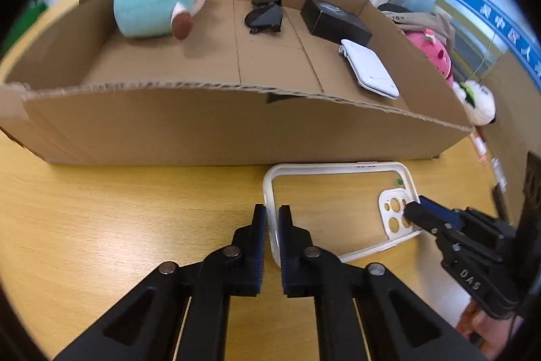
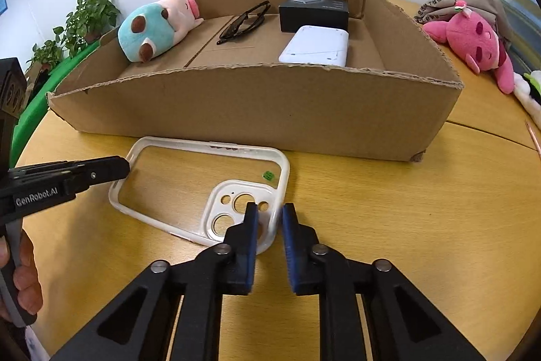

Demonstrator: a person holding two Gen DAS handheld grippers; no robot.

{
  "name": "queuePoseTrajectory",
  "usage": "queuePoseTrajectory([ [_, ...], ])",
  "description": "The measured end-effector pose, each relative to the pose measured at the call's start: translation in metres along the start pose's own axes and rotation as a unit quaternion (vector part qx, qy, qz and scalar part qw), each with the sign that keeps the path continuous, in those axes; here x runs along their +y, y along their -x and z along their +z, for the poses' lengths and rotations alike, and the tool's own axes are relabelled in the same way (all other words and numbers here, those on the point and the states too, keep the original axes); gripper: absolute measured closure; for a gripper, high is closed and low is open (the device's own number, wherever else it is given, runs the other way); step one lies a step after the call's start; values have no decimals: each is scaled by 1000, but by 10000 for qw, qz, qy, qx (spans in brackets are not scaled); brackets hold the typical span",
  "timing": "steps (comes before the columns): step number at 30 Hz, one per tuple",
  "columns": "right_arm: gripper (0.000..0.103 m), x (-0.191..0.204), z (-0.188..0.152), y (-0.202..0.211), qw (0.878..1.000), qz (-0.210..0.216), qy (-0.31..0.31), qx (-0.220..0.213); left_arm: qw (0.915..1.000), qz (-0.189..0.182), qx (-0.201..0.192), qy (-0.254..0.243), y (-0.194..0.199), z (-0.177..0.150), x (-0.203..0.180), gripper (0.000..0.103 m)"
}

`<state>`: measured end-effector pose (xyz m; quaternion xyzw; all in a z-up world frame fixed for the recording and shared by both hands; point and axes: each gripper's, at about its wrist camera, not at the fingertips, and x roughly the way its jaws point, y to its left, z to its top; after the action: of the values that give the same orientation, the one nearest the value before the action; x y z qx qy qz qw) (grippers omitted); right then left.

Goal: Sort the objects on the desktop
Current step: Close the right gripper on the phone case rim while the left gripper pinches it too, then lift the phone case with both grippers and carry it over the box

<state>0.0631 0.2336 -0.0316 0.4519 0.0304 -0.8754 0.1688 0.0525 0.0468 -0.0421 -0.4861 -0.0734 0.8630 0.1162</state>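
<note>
- We see the clear phone case with a white rim and white camera cut-out lying flat on the yellow wood-grain surface, in the lower middle of both views, just in front of the long shallow brown cardboard box.
- Our left tongs are pinching the white rim of one short end; in the left wrist view the rim runs up between the two blue-padded fingers, low in the centre of the frame.
- Our right tongs are pinching the opposite end by the camera cut-out, one finger inside the case and one outside, at lower centre of the right wrist view.
- We judge that both ends are gripped because the case is thin, flexible and lies flat; a hold at each end should keep it from bending or slipping as it is lifted.
- The box already holds a teal and pink plush toy at upper left, black folded sunglasses in the middle, a black rectangular box and a flat white device toward the right, so we take it as the sorting place.
- We expect the case must rise over the near cardboard wall; the bare floor between sunglasses and toy looks free.
- A pink plush toy lies on the surface at the right edge, outside the box.
</note>
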Motion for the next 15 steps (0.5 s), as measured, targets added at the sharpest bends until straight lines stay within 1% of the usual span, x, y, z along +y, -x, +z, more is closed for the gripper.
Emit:
queuePoseTrajectory([
  [1,92,0,-1,2,10000,15,-18,-24,10000,6,-47,-14,3,-1,-1,99],
  [4,92,0,-1,16,9996,120,-63,-251,9997,-107,-224,5,18,-1,0,99],
  [9,93,12,12,64,9956,283,-36,-893,9965,-120,-807,-178,67,13,-5,99],
  [12,92,23,28,101,9891,370,43,-1421,9913,-168,-1275,-263,106,29,-6,99],
  [15,92,37,47,132,9809,436,211,-1882,9840,-82,-1736,-386,141,43,-9,99],
])
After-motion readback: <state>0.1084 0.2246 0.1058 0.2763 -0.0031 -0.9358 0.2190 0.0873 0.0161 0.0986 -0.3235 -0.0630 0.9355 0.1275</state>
